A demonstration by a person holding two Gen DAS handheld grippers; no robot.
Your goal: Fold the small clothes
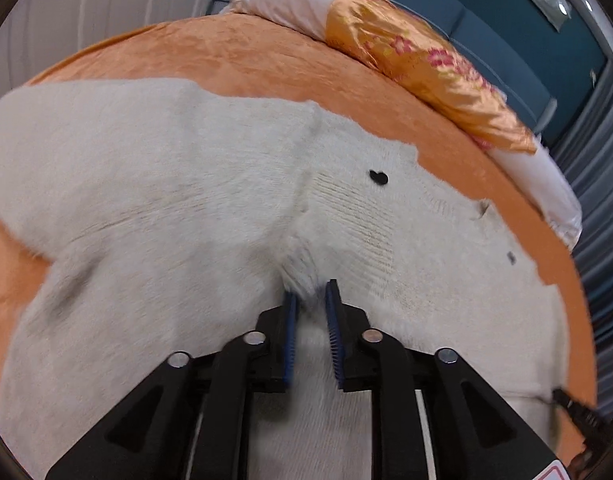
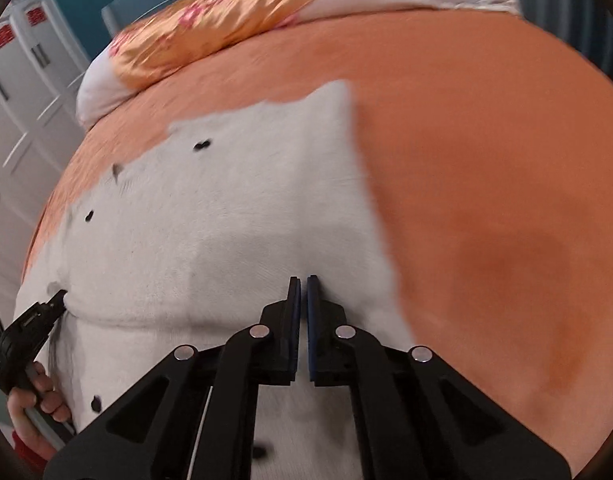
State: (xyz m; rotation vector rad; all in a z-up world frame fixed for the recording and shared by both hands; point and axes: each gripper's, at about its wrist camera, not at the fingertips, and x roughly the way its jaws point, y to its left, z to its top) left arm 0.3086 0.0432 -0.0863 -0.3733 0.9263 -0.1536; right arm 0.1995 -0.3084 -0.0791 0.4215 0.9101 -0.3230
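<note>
Nearest your left wrist camera, the left gripper (image 1: 311,294) stands with its jaws slightly apart around a raised ridge of the white sweater (image 1: 178,184); whether the pads actually bite the knit cannot be told. The sweater lies spread on the orange bedspread (image 1: 234,52), black buttons (image 1: 378,177) facing up. Your right gripper (image 2: 303,286) has its jaws nearly together over the sweater; any fabric between them is not visible. Judged step: gathering a grip for the first fold. Next, confirm both holds before lifting. Motion blur obscures the sweater's edges, and its near hem is hidden behind the grippers.
</note>
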